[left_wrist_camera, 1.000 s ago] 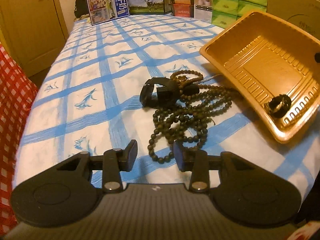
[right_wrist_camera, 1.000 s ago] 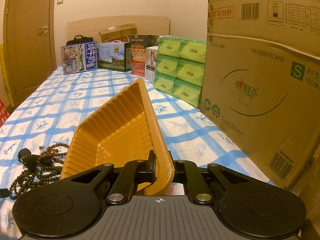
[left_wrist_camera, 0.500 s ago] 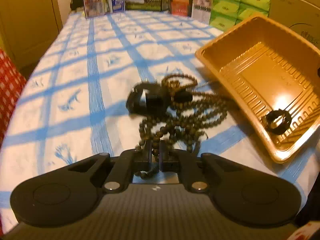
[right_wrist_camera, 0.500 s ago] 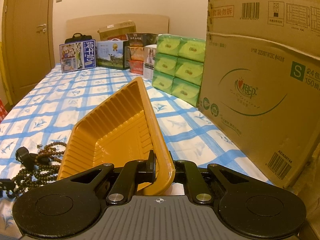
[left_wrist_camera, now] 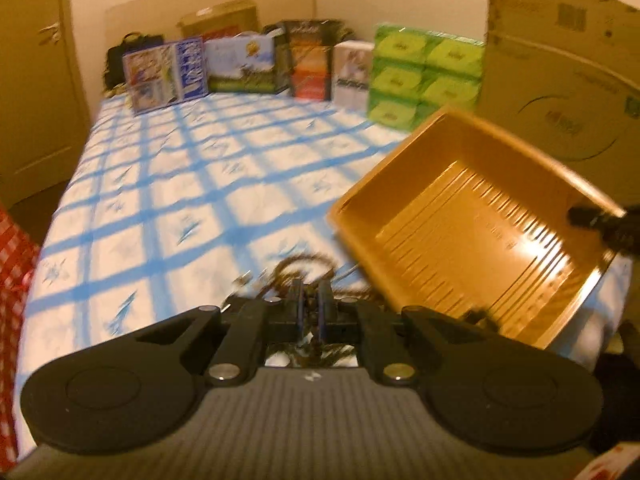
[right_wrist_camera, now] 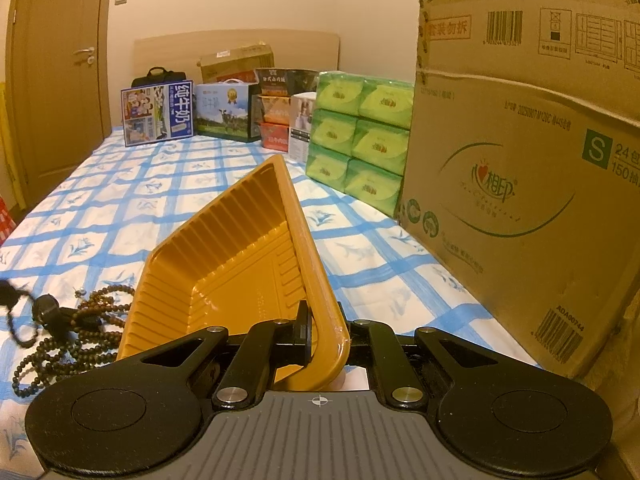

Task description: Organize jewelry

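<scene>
The wooden bead strands (right_wrist_camera: pixel 68 336) mostly lie tangled on the blue-checked bedsheet (right_wrist_camera: pixel 120 208) just beside the tilted orange tray (right_wrist_camera: pixel 240 264), so most sorting remains. The left gripper (left_wrist_camera: pixel 309 300), its jaws just closed, pinches a strand of them; the right gripper (right_wrist_camera: pixel 324 340) clamps the tray's rim.

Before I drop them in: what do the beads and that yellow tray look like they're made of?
Beads: small, round, matte dark brown, so probably wood, possibly seed; strung on a limp cord, judging by the loose tangle. Tray: thin moulded plastic, glossy yellow-orange, with pressed ribs and sharp highlights on its floor; the right gripper pinches its thin rim.
</scene>
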Demonstrator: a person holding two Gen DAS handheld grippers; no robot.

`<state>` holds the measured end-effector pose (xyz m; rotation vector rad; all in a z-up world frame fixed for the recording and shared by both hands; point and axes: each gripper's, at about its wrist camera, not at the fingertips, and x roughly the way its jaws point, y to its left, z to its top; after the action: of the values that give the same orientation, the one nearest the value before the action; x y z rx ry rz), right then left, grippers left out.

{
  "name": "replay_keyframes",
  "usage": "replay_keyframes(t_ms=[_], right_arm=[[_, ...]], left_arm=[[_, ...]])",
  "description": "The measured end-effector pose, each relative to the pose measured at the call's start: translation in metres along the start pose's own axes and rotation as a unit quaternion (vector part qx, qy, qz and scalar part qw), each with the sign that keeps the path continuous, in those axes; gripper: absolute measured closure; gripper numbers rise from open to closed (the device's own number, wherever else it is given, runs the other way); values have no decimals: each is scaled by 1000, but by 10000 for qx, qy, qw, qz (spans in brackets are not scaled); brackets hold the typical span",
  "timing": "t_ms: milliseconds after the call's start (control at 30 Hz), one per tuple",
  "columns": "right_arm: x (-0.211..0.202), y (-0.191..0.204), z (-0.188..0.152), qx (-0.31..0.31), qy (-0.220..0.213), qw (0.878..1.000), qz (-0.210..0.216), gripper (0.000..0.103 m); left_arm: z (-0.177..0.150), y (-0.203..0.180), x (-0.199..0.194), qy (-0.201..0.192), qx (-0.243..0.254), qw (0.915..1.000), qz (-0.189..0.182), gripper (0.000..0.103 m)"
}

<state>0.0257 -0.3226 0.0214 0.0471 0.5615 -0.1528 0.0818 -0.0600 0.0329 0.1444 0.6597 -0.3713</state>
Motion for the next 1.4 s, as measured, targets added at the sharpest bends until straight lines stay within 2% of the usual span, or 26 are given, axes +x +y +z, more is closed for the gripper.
replay_keyframes(t_ms=[200,500,600,667,800,1033,1233,1400], right_arm=[[1,-2,1,18,4,10000,20,95],[3,-5,0,94,66,9999,37,95],[4,-5,1,114,84,9999,39,95],[4,-5,1,106,85,9999,41,95],[4,-5,1,122,100,9999,35,95],[6,-7,0,161,140,9998,31,95],[7,-7,0,168,142,9998,24,95],[8,-8,-1,141,164,9998,-5,95]], left_arm=[[23,-41,15,-154,133,9984,-533,97],[23,-86,53,149,380,9931,-1096,96],[20,-90,56,203,412,9926,-1125,91],[17,-87,55,226,412,9931,-1073,84],[10,-68,48,243,287,9958,-840,84],[-22,-3,29,448,-89,9989,-83,81],[-57,42,21,762,-293,9954,511,81],[-78,55,23,992,-439,9922,611,81]])
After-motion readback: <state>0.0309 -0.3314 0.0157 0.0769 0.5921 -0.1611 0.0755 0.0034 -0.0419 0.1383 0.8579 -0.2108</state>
